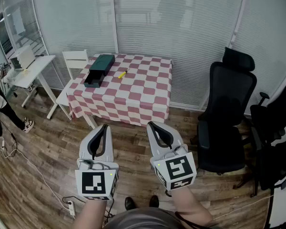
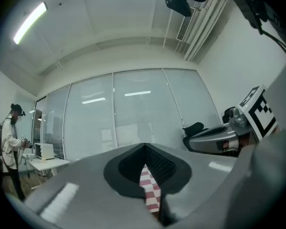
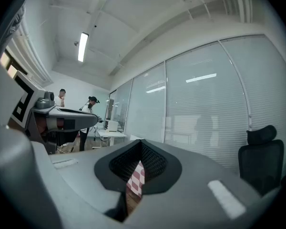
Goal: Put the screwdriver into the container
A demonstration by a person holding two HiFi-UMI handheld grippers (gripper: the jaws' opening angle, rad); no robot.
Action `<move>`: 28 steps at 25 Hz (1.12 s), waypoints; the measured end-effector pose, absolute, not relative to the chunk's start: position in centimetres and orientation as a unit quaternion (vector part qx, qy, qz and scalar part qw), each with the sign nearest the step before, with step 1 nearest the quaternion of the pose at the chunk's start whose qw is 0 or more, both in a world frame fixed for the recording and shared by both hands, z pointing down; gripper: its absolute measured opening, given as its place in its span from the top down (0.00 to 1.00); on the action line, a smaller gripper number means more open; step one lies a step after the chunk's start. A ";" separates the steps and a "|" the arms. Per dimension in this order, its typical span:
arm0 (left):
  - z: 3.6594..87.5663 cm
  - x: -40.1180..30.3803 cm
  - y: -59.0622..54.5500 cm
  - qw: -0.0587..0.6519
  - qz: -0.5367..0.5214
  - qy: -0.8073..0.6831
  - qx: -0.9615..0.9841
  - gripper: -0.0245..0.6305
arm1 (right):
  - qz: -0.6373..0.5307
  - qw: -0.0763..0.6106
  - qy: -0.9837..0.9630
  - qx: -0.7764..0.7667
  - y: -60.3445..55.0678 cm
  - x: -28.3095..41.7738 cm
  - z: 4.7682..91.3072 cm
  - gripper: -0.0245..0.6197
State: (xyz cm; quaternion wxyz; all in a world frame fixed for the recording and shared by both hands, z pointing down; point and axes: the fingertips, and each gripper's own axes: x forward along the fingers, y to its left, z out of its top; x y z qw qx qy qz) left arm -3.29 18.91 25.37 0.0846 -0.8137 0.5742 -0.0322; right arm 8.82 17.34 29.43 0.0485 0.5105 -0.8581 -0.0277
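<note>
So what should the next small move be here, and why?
Probably step toward the table: the screwdriver lies on it beside the container, far beyond the left gripper and right gripper, which are both shut and empty.

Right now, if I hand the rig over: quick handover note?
Left claw: shut, empty, level, well short of the table.
Right claw: shut, empty, level beside it.
The yellow screwdriver lies on the table's far part, beside the dark container and apart from it.
Done: nothing yet.
Left: walk up, grip the screwdriver, put it in the container.
</note>
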 end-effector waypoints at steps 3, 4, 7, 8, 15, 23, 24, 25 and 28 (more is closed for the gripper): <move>25.4 -2.8 19.1 0.087 -0.033 0.575 -0.813 0.96 | -0.028 0.048 -0.860 0.507 17.5 9.1 29.6 0.92; 25.5 -2.6 19.1 0.089 -0.033 0.575 -0.813 0.96 | -0.028 0.049 -0.861 0.505 17.5 9.2 29.6 0.92; 25.6 -2.0 19.2 0.089 -0.030 0.576 -0.812 0.96 | -0.028 0.049 -0.864 0.501 17.5 9.6 29.8 0.92; 25.7 -1.9 19.1 0.088 -0.031 0.577 -0.811 0.96 | -0.029 0.048 -0.864 0.500 17.4 9.8 29.8 0.92; 26.4 -0.9 19.1 0.081 -0.036 0.599 -0.795 0.96 | -0.012 0.036 -0.872 0.488 16.8 11.6 30.2 0.92; 28.2 -1.2 18.4 0.062 -0.043 0.619 -0.782 0.96 | -0.002 0.055 -0.883 0.466 15.6 11.6 32.1 0.92; 28.5 -1.3 18.1 0.060 -0.043 0.619 -0.782 0.96 | -0.001 0.057 -0.884 0.465 15.3 11.3 32.3 0.92; 28.8 -1.4 17.7 0.058 -0.043 0.619 -0.782 0.96 | -0.001 0.059 -0.884 0.463 14.9 11.1 32.5 0.92; 29.6 -2.1 16.1 0.052 -0.042 0.617 -0.784 0.96 | 0.004 0.066 -0.885 0.460 13.4 10.1 33.5 0.92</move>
